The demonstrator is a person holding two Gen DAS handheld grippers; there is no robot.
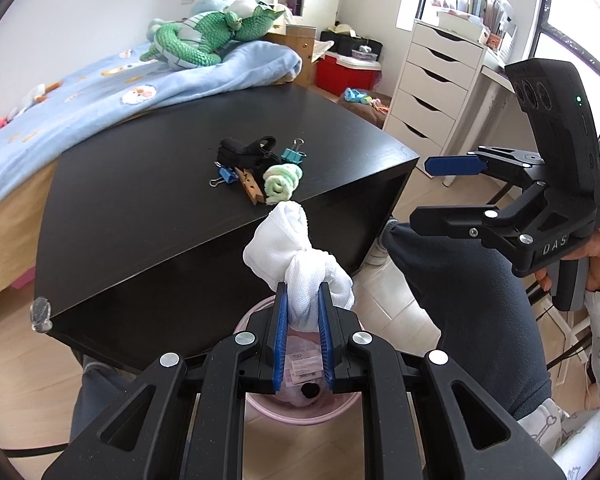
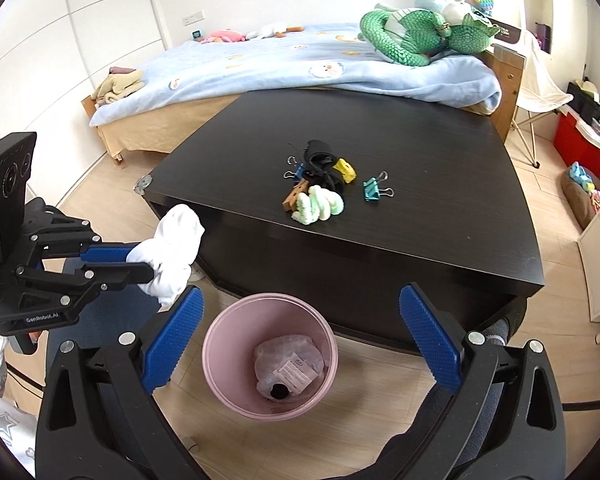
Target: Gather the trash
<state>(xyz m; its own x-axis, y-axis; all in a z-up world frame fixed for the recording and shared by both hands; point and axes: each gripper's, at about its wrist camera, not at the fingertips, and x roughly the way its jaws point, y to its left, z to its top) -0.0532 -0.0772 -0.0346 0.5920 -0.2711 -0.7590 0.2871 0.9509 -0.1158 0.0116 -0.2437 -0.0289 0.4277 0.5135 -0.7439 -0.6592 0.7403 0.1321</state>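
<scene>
My left gripper (image 1: 302,296) is shut on a white knotted cloth (image 1: 284,240) and holds it in the air just above the pink bin (image 1: 300,414); the cloth also shows in the right wrist view (image 2: 172,252), left of the bin (image 2: 224,344). The bin holds a clear plastic bag with a label (image 2: 290,368). My right gripper (image 2: 300,312) is open and empty, above the bin. On the black table (image 2: 440,184) lies a pile: a green-white rolled cloth (image 2: 318,205), a black strap (image 2: 320,160), a wooden clothespin (image 2: 294,197), a teal binder clip (image 2: 374,189), a yellow piece (image 2: 346,169).
A bed with a blue blanket (image 2: 280,64) and a green plush toy (image 2: 416,32) stands behind the table. A white drawer unit (image 1: 432,80) stands at the right. The person's legs in dark trousers (image 1: 472,292) are beside the bin.
</scene>
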